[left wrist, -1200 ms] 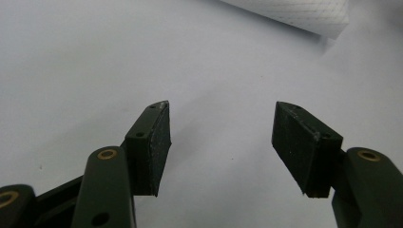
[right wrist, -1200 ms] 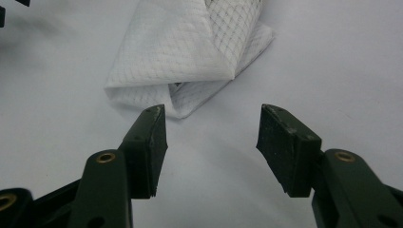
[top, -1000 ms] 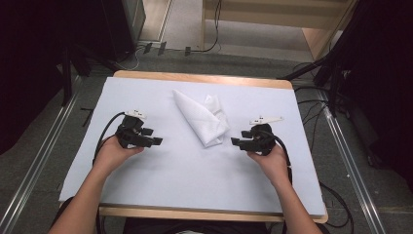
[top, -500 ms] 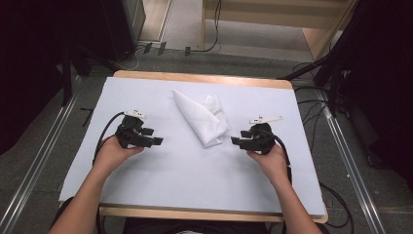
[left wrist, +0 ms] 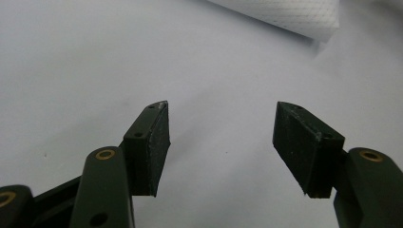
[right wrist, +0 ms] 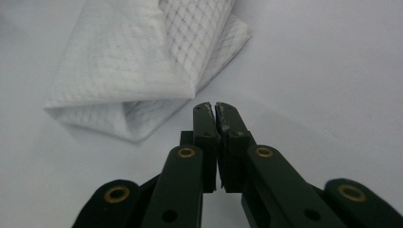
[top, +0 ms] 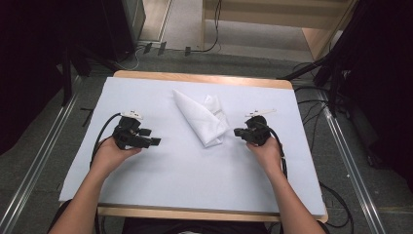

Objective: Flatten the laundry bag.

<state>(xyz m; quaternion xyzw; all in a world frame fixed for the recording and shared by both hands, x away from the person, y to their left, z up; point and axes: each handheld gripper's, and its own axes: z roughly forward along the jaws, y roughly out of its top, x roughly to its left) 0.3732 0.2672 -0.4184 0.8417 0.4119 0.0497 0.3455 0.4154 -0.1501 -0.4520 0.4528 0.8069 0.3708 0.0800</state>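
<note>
One folded white cloth [top: 202,118]; two claws: left claw [top: 155,142], right claw [top: 236,131].

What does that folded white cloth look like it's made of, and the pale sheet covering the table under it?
The folded white cloth looks like a thin nonwoven wipe, matte, with a fine quilted grid pressed into it; it may be paper-based. The pale sheet covering the table looks like smooth matte foam or plastic board, plain and even, with its edge showing thickness over the wooden tabletop.

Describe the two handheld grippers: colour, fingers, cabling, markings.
Both are black. The left gripper and the right gripper each carry a small white plate on top and trail a black cable back past the wrist. Up close the fingers look dark green-black, with flat rectangular pads on linkage arms joined by brass-coloured rivets; the right's pad tips show pale scuffing. Forearms bare, no sleeves.
</note>
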